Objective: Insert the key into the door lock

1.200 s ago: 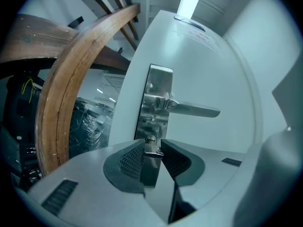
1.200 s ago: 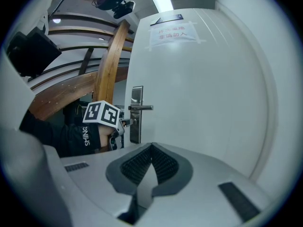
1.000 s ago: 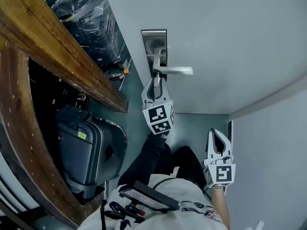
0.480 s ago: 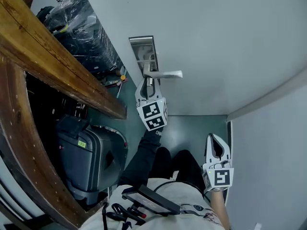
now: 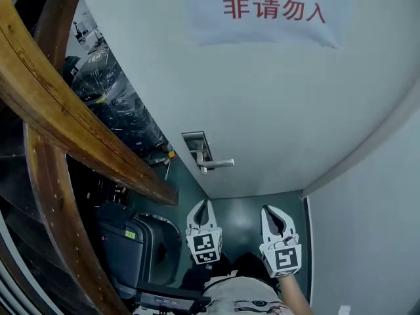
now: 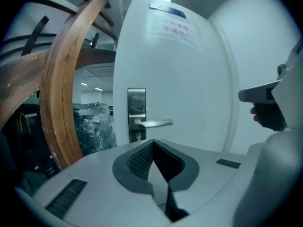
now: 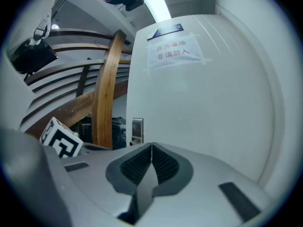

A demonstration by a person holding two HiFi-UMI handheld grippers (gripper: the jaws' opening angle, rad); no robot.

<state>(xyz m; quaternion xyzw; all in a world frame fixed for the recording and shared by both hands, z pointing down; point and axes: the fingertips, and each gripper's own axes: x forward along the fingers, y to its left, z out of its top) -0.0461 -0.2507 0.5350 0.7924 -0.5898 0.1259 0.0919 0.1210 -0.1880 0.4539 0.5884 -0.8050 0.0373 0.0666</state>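
The white door point(image 5: 275, 104) carries a steel lock plate point(image 5: 195, 148) with a lever handle point(image 5: 218, 165). In the left gripper view the lock plate point(image 6: 136, 112), the handle point(image 6: 152, 123) and a dark keyhole point(image 6: 137, 136) below it lie straight ahead. My left gripper point(image 5: 202, 204) hangs well back from the lock, shut with nothing between its jaws point(image 6: 152, 141). Beside it my right gripper point(image 5: 270, 209) is also shut and empty point(image 7: 151, 145), facing the door. No key shows in any view.
A paper sign with red print point(image 5: 272, 8) is taped high on the door. Curved wooden beams point(image 5: 79, 136) and plastic-wrapped goods point(image 5: 111, 104) stand left of the door, above a dark suitcase point(image 5: 131, 248). A grey wall point(image 5: 367, 241) closes the right side.
My left gripper has pulled back from just below the door handle toward the person. The right gripper has risen beside it. The head view has tilted up, bringing the sign into view.
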